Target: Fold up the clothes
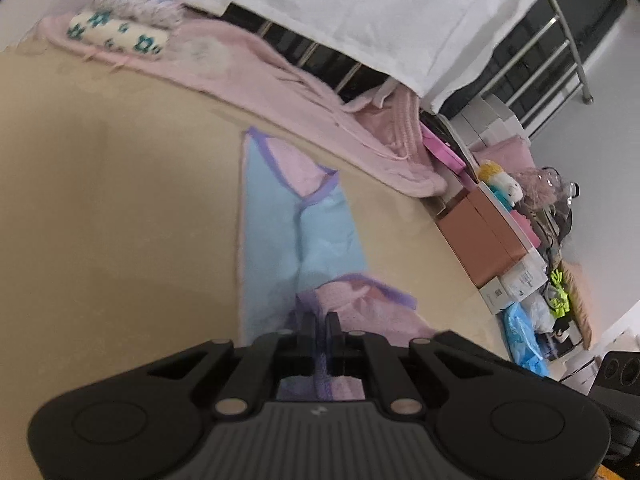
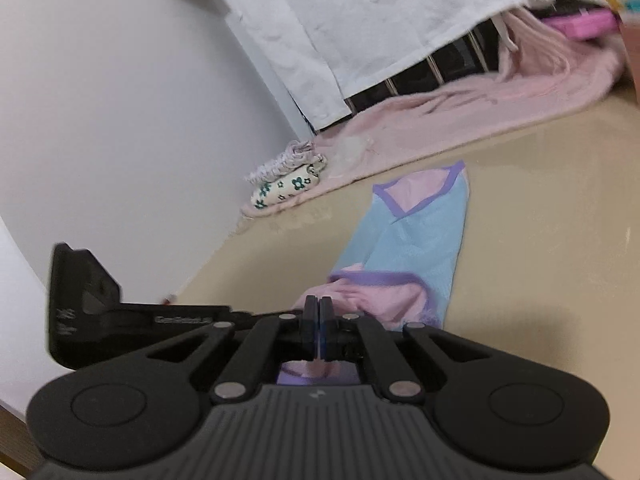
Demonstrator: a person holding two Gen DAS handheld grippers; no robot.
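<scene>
On the beige table (image 1: 100, 200), left wrist view: a blue top (image 1: 296, 232) with pink lining and purple trim lies lengthwise, narrowed as if partly folded; the left gripper (image 1: 320, 328) has its jaws clenched on the near purple-trimmed edge; a pink cloth (image 1: 248, 64) lies beyond, well apart. Right wrist view: the right gripper (image 2: 319, 320) likewise pinches the top's (image 2: 420, 240) near pink edge, lifted slightly; the left gripper (image 2: 120, 312) shows side-on beside it. Judged light, thin, limp mesh; it will sag and slide easily, so hold hems or corners, both ends level.
</scene>
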